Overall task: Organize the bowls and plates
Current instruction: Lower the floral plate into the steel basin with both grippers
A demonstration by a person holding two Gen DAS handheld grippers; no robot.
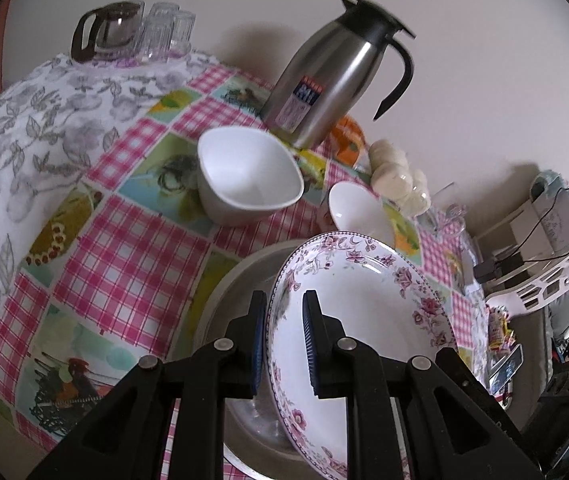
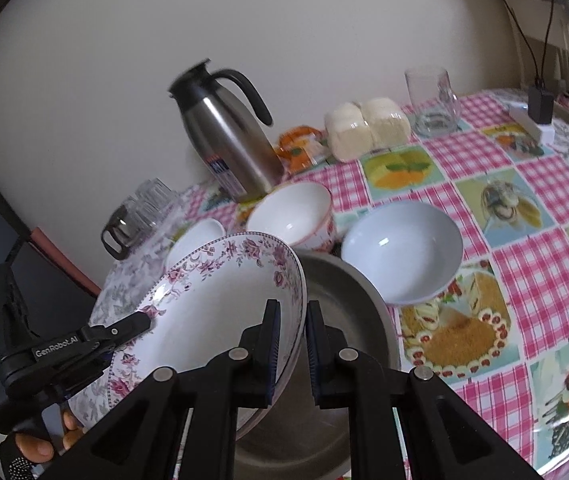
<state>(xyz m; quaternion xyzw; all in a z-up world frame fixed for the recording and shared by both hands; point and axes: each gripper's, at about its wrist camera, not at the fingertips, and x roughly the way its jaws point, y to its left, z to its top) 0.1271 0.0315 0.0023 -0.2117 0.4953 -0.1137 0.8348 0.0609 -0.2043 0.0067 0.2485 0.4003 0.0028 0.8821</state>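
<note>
Both sets of fingers clamped opposite rims of the floral plate, tilted above the metal basin, while three bowls waited unstacked on the desk.

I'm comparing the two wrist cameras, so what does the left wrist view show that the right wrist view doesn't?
Only the left wrist view: a white shelf rack beyond the table's edge.

Only the right wrist view: a pale blue bowl, an empty glass mug, and the left gripper seen from outside.

Both: the floral plate clamped at opposite rims over a metal basin, the steel thermos jug and the checked tablecloth.
</note>
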